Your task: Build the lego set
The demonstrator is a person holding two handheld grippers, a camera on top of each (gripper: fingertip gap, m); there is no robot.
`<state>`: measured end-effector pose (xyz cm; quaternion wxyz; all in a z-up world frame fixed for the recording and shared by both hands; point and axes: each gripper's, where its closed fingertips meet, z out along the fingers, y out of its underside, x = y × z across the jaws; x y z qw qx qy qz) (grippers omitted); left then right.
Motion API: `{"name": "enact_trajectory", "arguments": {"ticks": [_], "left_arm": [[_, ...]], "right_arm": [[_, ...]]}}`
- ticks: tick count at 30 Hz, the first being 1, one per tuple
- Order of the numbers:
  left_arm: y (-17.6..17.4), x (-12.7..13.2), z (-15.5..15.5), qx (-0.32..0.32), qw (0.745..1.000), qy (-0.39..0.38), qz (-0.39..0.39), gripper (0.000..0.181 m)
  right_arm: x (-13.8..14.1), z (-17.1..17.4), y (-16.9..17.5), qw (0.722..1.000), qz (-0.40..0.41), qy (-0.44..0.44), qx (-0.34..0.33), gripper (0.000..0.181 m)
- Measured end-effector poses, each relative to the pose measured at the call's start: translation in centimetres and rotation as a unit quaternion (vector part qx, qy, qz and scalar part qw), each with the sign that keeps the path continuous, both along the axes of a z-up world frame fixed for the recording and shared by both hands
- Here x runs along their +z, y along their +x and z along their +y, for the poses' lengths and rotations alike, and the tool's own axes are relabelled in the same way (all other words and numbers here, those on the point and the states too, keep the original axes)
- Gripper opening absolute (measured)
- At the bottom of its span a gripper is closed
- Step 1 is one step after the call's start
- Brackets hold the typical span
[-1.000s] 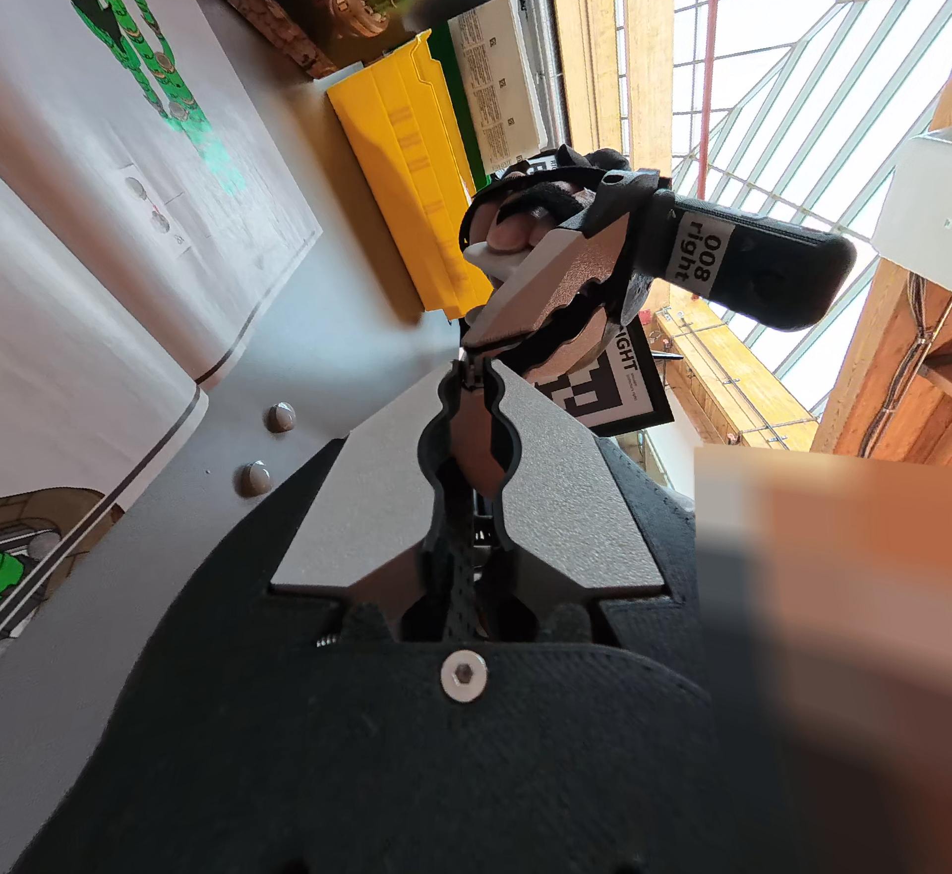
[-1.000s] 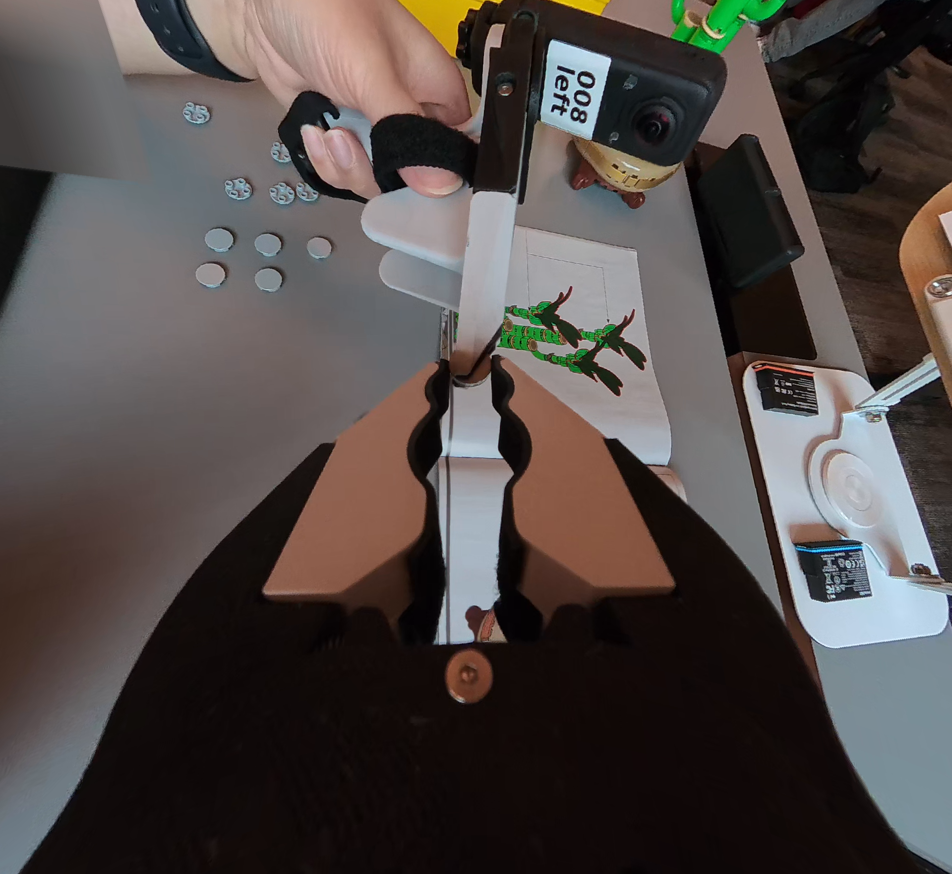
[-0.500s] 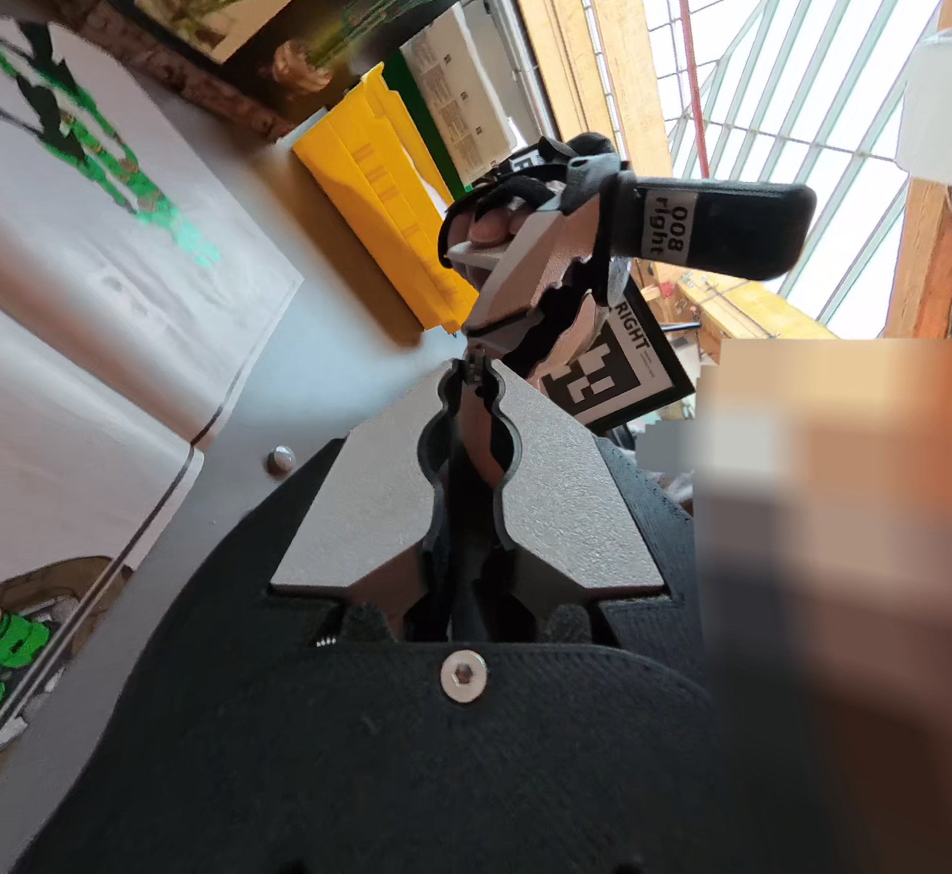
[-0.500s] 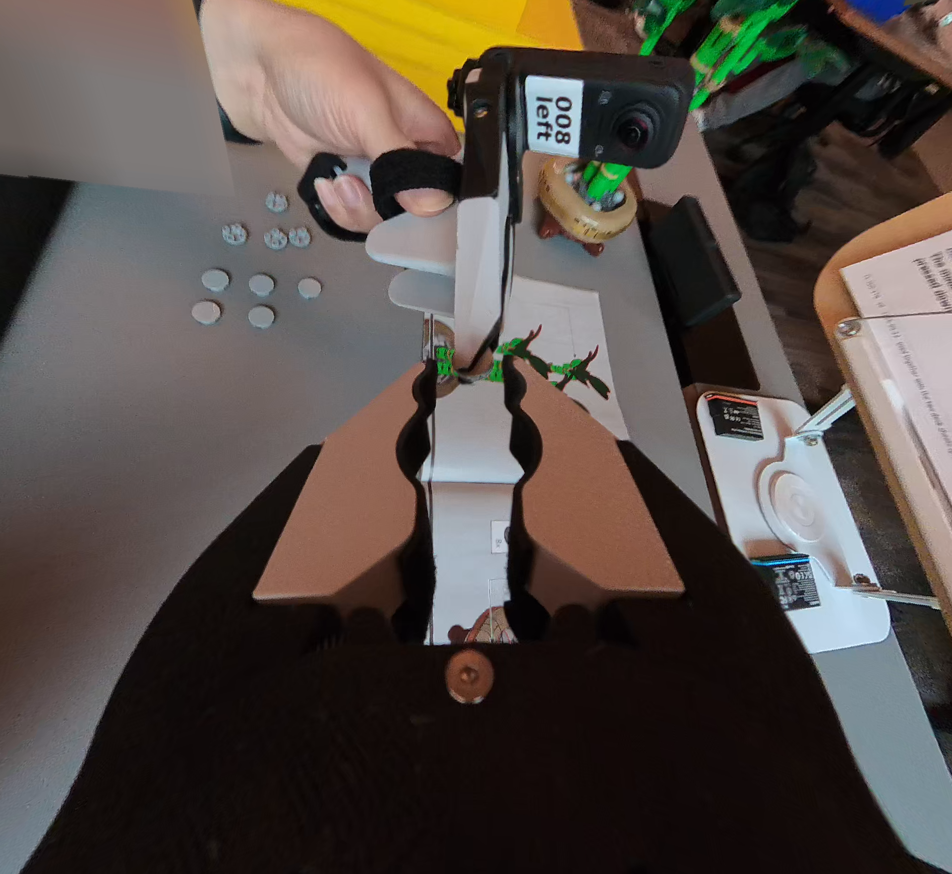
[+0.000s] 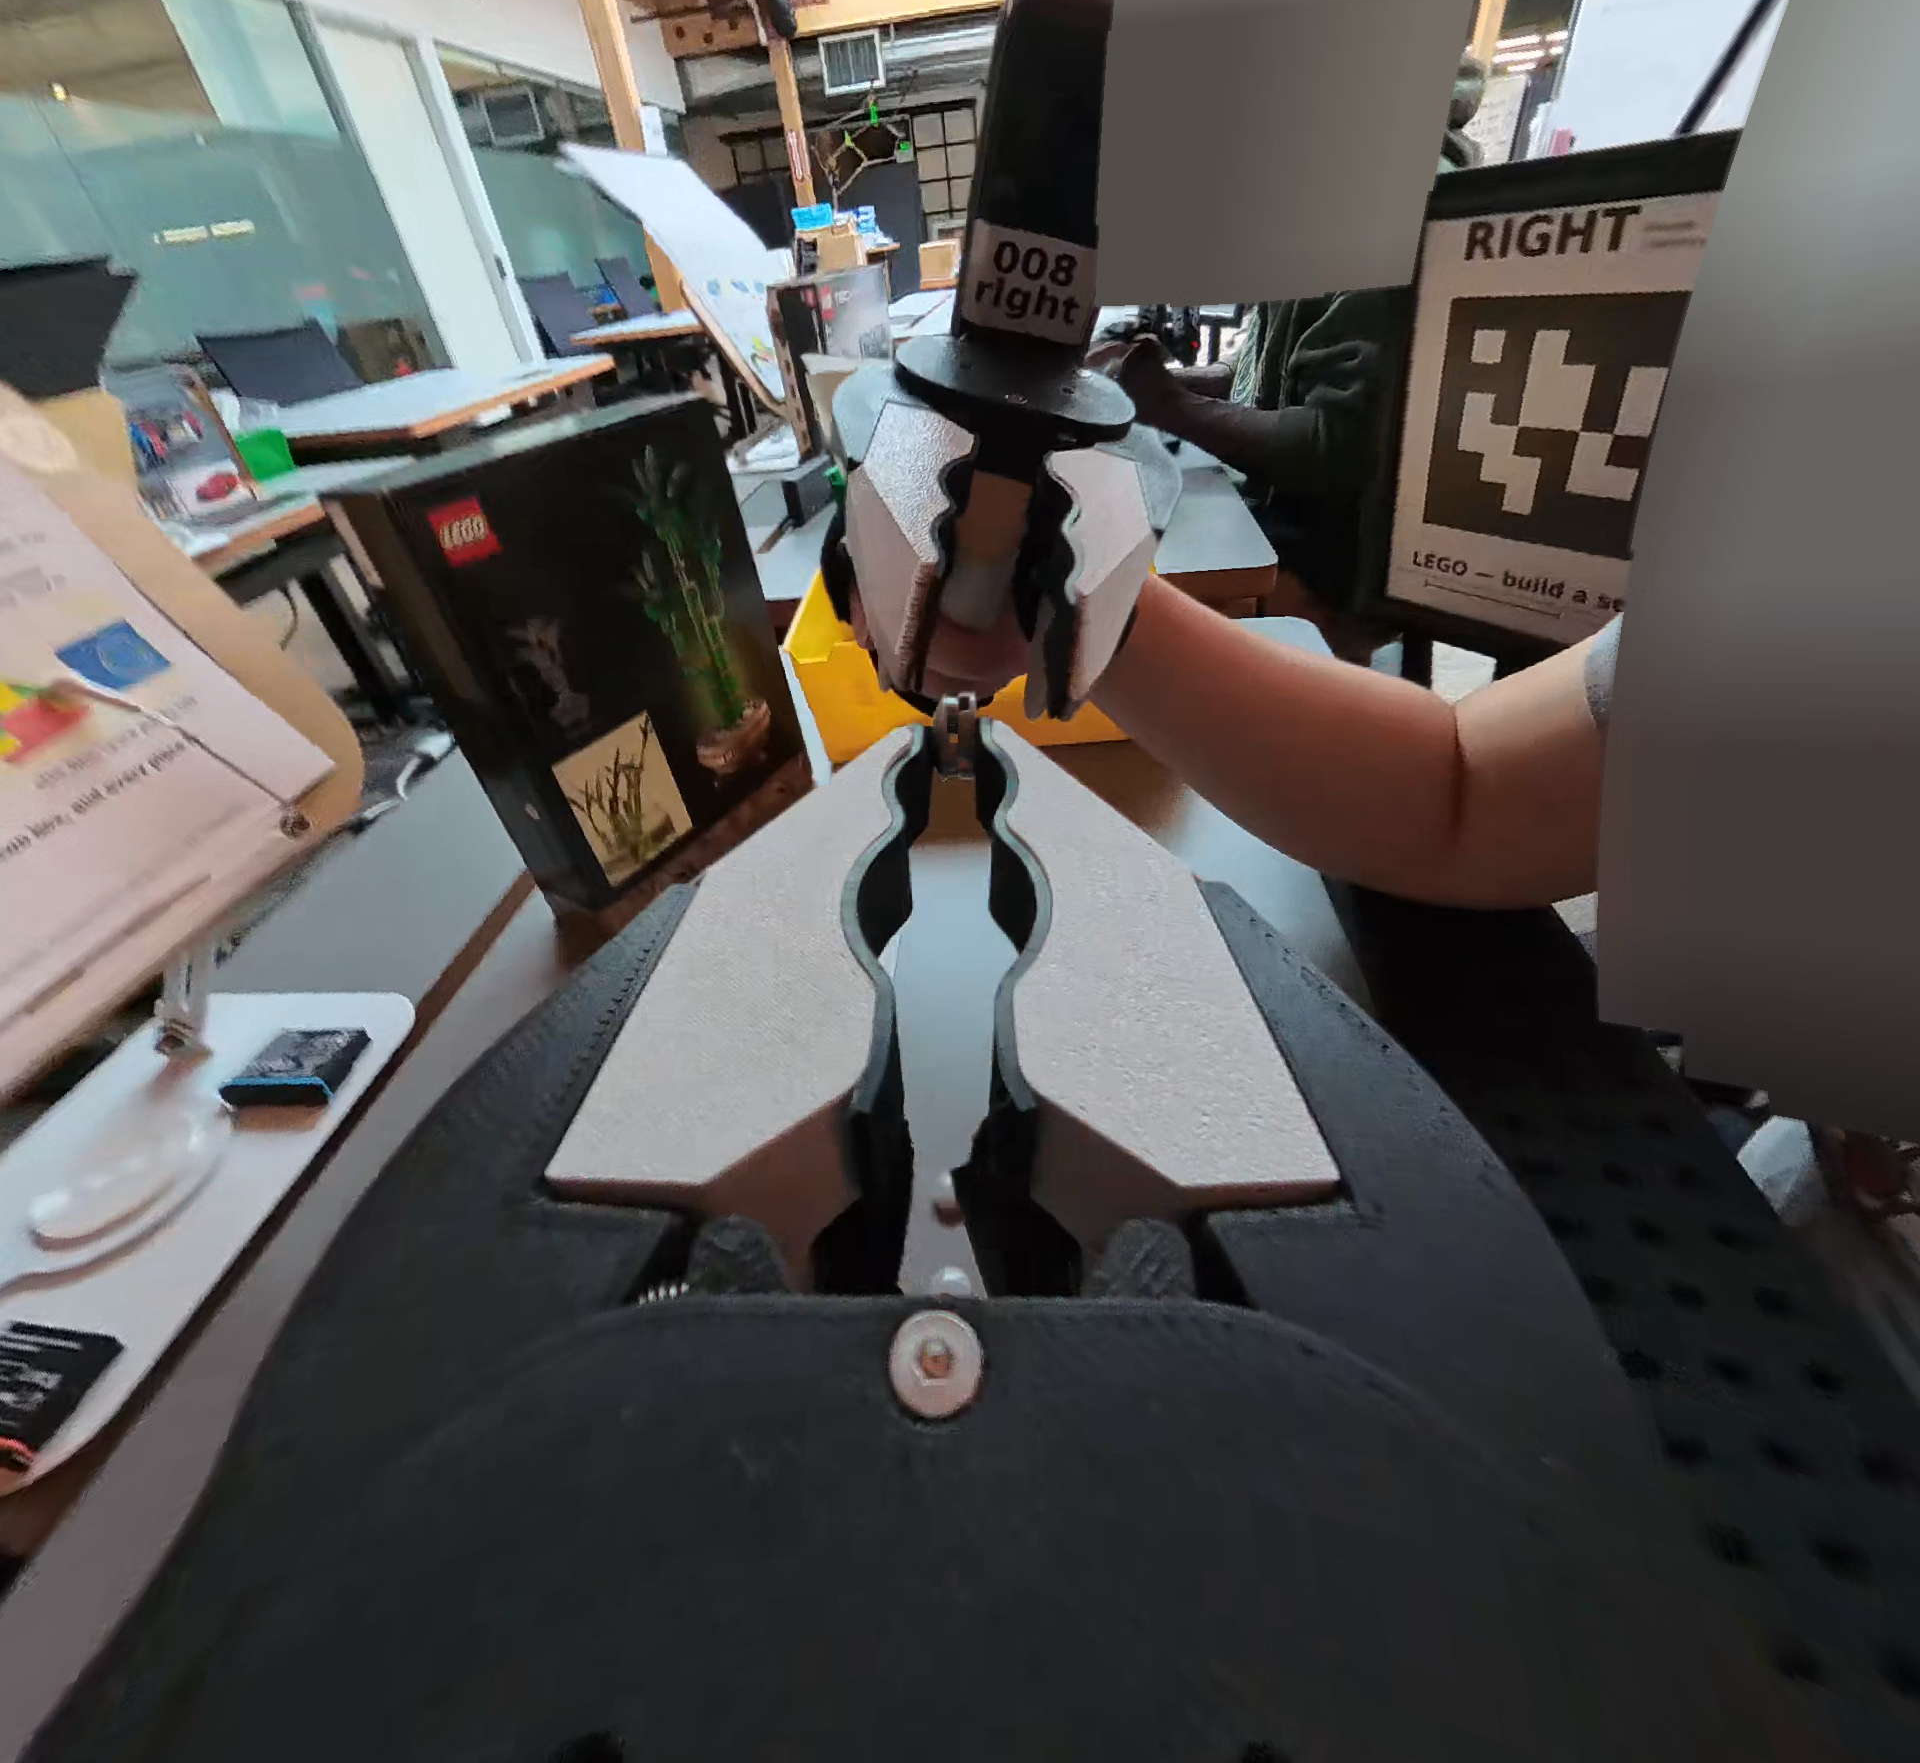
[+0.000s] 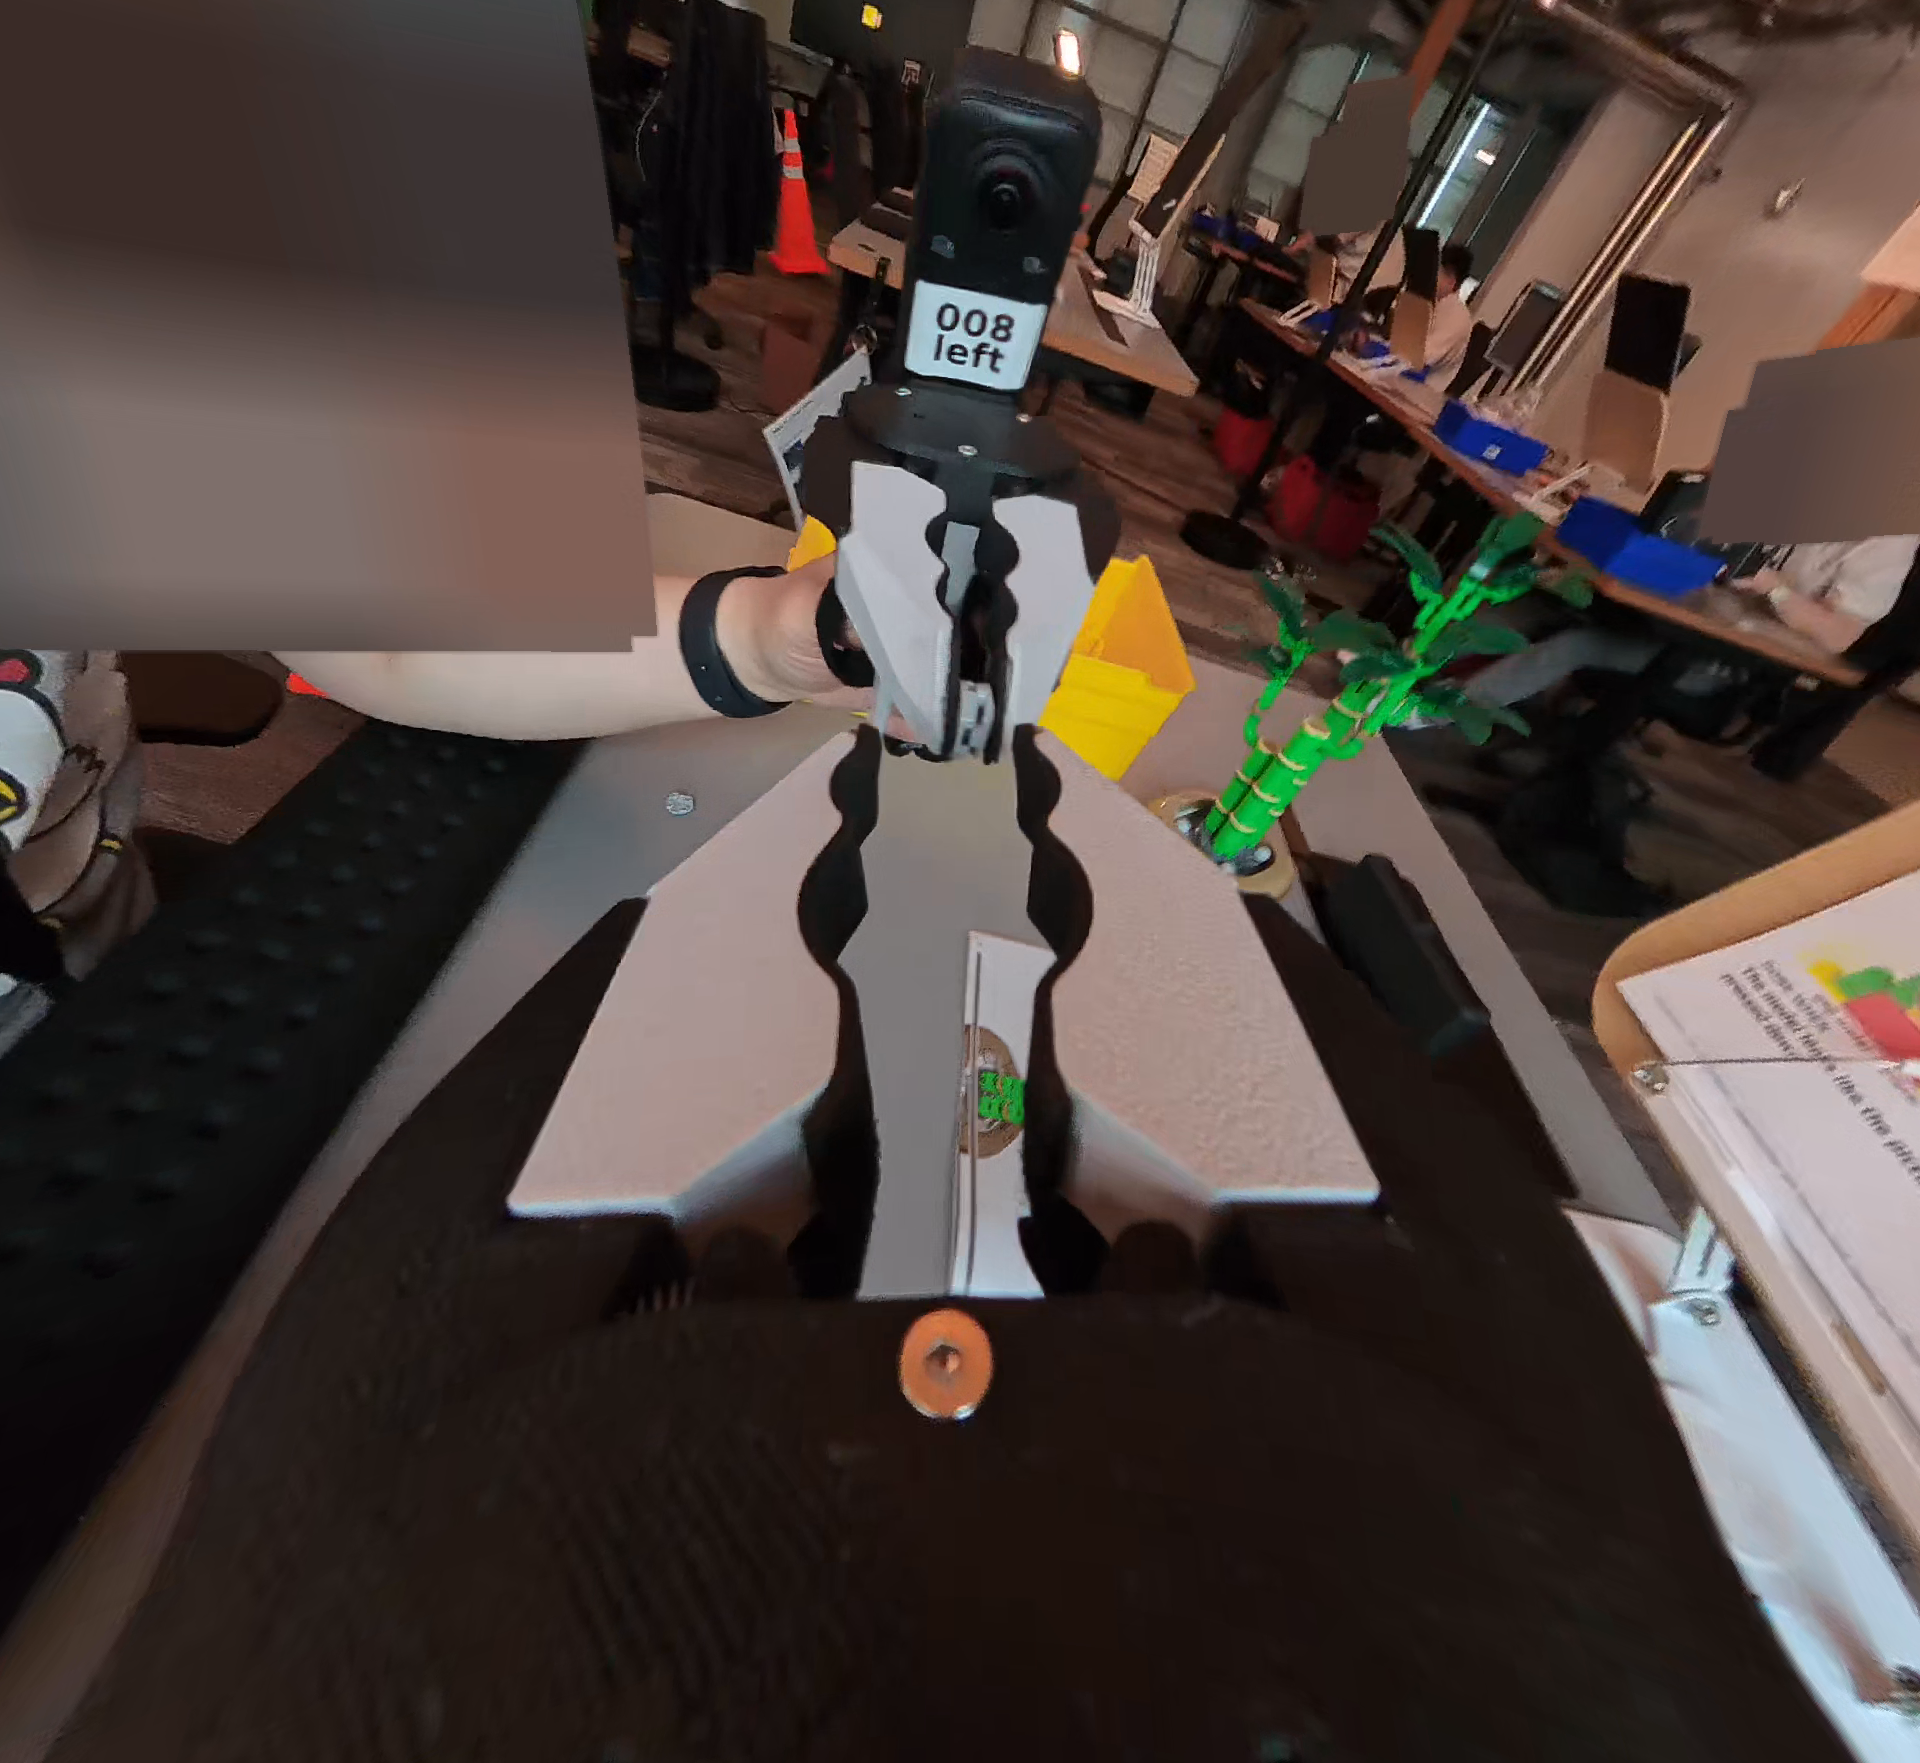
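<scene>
My left gripper [image 5: 956,745] is shut on a small grey lego piece [image 5: 956,731], held in the air above the grey table [image 6: 644,840]. It also shows in the right wrist view [image 6: 961,726], pointing back at the camera with the grey piece [image 6: 974,711] at its tips. My right gripper [image 6: 943,742] is open and empty. Its two fingertips stand either side of the left gripper's tips without touching the piece. It shows in the left wrist view [image 5: 977,690] facing me. The green lego bamboo model [image 6: 1340,705] stands in its pot on the table to the right.
A yellow bin [image 6: 1122,664] sits behind the grippers. The black lego box [image 5: 582,653] stands at the left. The instruction booklet [image 6: 997,1038] lies under my right gripper. A paper stand [image 6: 1818,1038], a black block [image 6: 1392,955] and a white tray with batteries [image 5: 208,1142] are at the side. My left and right fingertips are right by each other.
Both grippers have tilted up from looking down at the table to level, facing each other. My right gripper has opened wider. The left one still holds the small grey piece.
</scene>
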<state>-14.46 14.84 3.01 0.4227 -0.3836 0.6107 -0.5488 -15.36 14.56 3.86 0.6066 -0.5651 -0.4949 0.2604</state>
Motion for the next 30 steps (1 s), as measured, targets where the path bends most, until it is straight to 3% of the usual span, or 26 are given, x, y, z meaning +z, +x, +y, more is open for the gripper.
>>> {"name": "enact_trajectory", "arguments": {"ticks": [9, 17, 21, 24, 30], "left_arm": [[-0.5, 1.2, -3.3, 0.014, 0.992, 0.123, -0.017, 0.006], [-0.3, 1.2, -3.5, 0.032, 0.987, 0.154, -0.017, 0.005], [-0.6, 1.6, -3.6, 0.015, 0.991, 0.131, -0.023, 0.005], [-1.0, 2.3, -3.5, -0.002, 0.994, 0.097, -0.041, 0.006], [-2.1, 3.6, -3.2, -0.099, 0.990, -0.097, -0.014, 0.005]], "right_arm": [[1.5, -2.5, -1.2, 0.999, -0.002, 0.028, 0.036, 0.009], [1.3, -2.7, -0.8, 0.999, -0.011, 0.027, 0.037, 0.011], [1.3, -2.7, -0.6, 0.998, -0.028, 0.047, 0.023, 0.014], [1.7, -2.7, -0.7, 0.996, -0.041, 0.078, 0.002, 0.027], [3.0, -3.2, -2.2, 0.972, -0.108, 0.198, -0.062, 0.031]]}}
